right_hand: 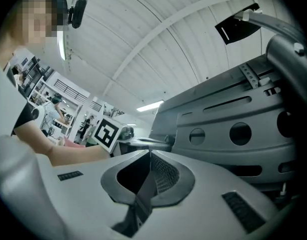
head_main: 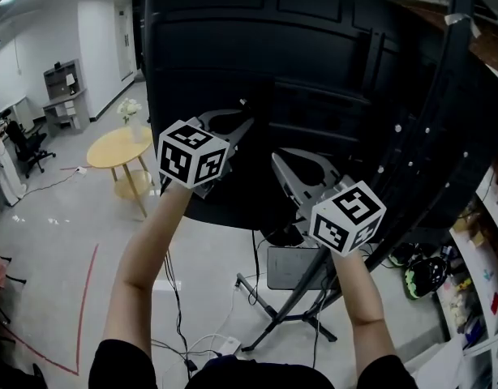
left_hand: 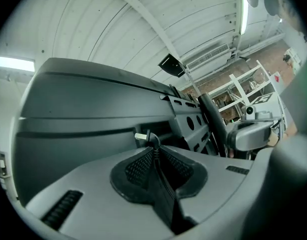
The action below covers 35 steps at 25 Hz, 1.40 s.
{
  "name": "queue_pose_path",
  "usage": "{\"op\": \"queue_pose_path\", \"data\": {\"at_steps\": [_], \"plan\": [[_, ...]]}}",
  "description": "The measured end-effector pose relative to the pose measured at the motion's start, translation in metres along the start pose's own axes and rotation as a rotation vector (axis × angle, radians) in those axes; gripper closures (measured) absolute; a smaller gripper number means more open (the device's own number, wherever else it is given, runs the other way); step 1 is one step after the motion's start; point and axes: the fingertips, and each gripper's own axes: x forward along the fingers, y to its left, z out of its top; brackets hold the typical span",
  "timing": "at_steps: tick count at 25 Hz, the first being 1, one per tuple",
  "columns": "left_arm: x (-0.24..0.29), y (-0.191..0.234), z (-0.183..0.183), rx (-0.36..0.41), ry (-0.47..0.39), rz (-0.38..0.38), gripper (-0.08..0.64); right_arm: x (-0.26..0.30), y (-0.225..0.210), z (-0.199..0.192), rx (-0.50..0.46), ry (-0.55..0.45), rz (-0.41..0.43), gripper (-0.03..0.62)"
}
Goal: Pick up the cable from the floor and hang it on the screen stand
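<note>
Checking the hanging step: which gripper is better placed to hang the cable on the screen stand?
Left, likely. The left gripper is shut on the cable, its plug end poking past the tips close to the screen back. The right gripper is shut and shows no cable at its tips.

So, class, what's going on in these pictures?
A person holds a gripper in each hand, both raised to the back of a big black screen on its stand. The left gripper is shut on a thin black cable, whose plug pokes out past the tips. The right gripper is shut too, with nothing visible in it. The cable isn't hung yet.
</note>
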Motion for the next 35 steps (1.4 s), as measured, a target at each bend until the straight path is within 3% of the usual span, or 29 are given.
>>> {"op": "queue_pose_path", "data": {"at_steps": [9,17,25,29,35], "plan": [[0.027,0.01,0.06,0.076,-0.021,0.014,0.512,-0.012,-0.002,0.004,0.001,0.004,0.019,0.566],[0.036,0.013,0.109,0.116,-0.058,0.02,0.512,-0.024,0.001,0.034,-0.032,-0.013,0.032,0.566],[0.048,0.007,0.166,0.23,-0.09,0.016,0.512,-0.03,-0.001,0.043,-0.043,-0.014,0.017,0.566],[0.046,-0.011,0.204,0.32,-0.134,0.001,0.512,-0.029,-0.006,0.041,-0.024,-0.014,0.003,0.566],[0.033,-0.074,0.246,0.585,-0.206,-0.005,0.512,-0.035,0.0,0.035,0.007,-0.015,0.0,0.566]]}}
